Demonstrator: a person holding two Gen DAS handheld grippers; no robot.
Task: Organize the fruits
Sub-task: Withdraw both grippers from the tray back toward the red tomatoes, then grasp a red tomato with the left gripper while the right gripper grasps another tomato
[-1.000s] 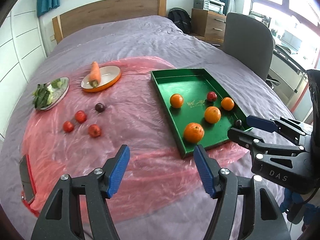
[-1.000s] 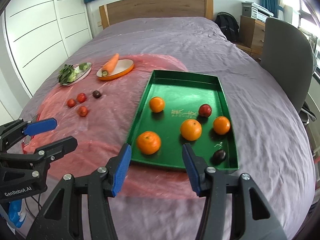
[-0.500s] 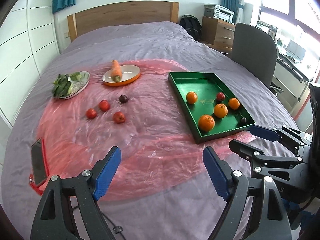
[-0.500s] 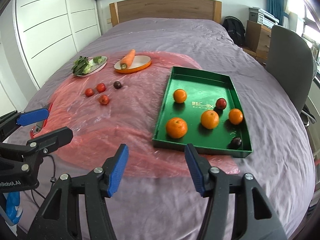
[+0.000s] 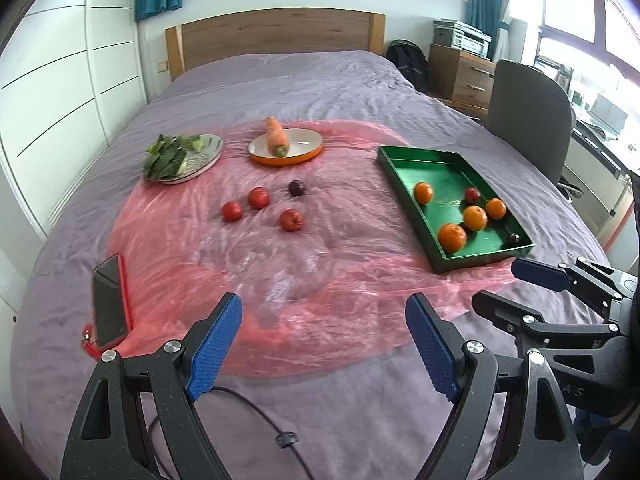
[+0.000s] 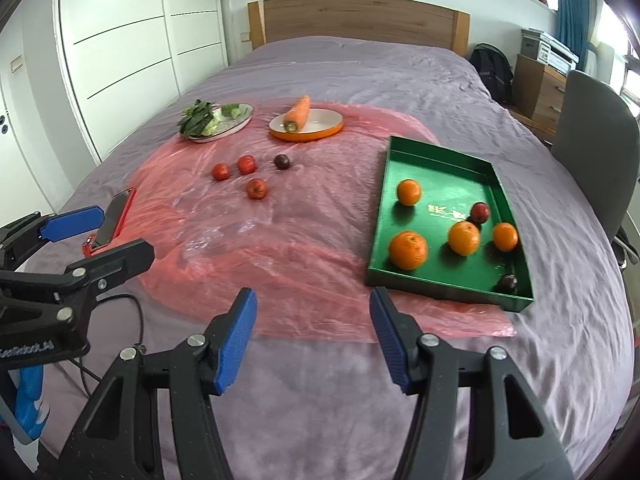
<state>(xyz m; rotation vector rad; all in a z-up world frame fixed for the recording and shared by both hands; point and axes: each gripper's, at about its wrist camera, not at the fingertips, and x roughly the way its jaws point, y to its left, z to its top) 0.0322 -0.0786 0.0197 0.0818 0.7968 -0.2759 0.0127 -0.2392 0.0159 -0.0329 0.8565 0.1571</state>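
Both tongs hung released over the near end of the bed (image 6: 400, 64), the left gripper (image 5: 324, 344) and the right gripper (image 6: 312, 336) holding nothing. The green tray (image 6: 440, 152) sat on the pink plastic sheet (image 6: 304, 240) with four oranges (image 6: 408, 250), one red fruit and a dark one inside. Three red fruits (image 5: 291, 220) and a dark plum (image 5: 297, 188) lay loose on the sheet, well apart from the tray.
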